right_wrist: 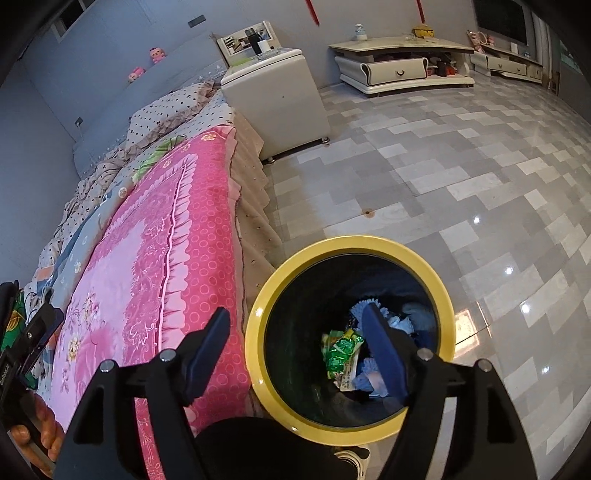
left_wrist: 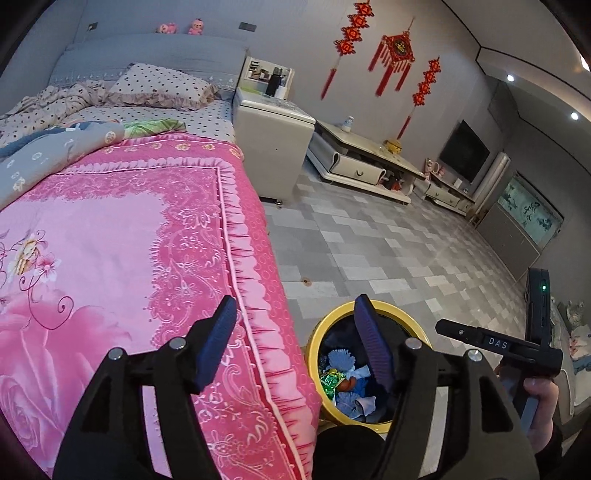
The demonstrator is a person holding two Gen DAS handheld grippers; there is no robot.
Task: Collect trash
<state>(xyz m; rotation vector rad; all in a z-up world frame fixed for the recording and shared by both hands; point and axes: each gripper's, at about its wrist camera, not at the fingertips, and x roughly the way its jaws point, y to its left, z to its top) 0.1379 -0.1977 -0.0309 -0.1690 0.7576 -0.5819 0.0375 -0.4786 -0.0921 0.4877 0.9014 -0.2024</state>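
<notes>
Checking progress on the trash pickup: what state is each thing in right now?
left gripper: open, holding nothing
right gripper: open, holding nothing, above the bin
yellow-rimmed bin: upright on the floor beside the bed, no lid, partly filled
green wrapper: lying inside the bin
blue scraps: inside the bin
pink bedspread: spread flat

A bed (left_wrist: pixel 110 229) fills the left side of the room, spread with a pink flowered cover (left_wrist: pixel 129 258) and a polka-dot pillow (left_wrist: pixel 162 86) near the padded grey headboard (left_wrist: pixel 147 51). Two small pink dolls (left_wrist: pixel 181 27) sit on the ledge above it. A cream nightstand (left_wrist: pixel 271 136) stands just beside the bed. Along the grey wall (left_wrist: pixel 314 55) runs a low cream cabinet (left_wrist: pixel 365 162) with a drawer, under red knot ornaments (left_wrist: pixel 397 55). A dark television (left_wrist: pixel 465 151) hangs farther on. The floor (left_wrist: pixel 388 243) is glossy grey tile. Ceiling spotlights (left_wrist: pixel 510 78) glow above.
</notes>
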